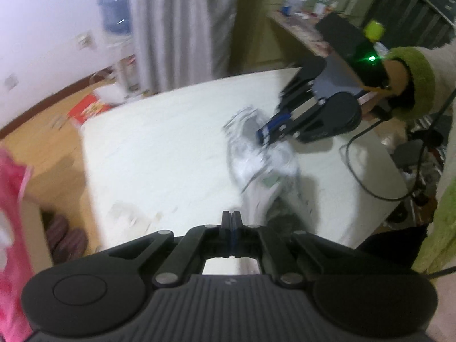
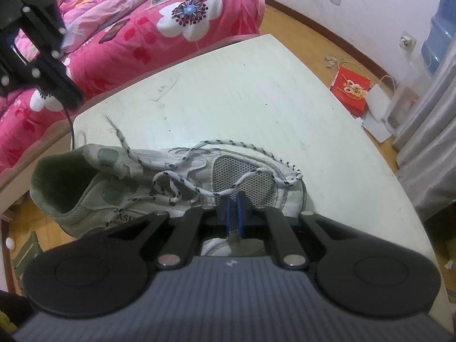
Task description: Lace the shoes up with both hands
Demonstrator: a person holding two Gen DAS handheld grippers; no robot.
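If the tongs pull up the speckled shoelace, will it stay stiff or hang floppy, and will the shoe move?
The shoelace probably hangs floppy: it already lies in loose curves over the sneaker. It looks light, with a woven surface that should grip fairly well. The sneaker lies on its side on the smooth white table, so a firm pull may drag it.

A white shoe (image 2: 171, 182) with navy-flecked white lace (image 2: 228, 145) is seen; the bedding (image 2: 142, 28) is pink, seemingly flower-printed.
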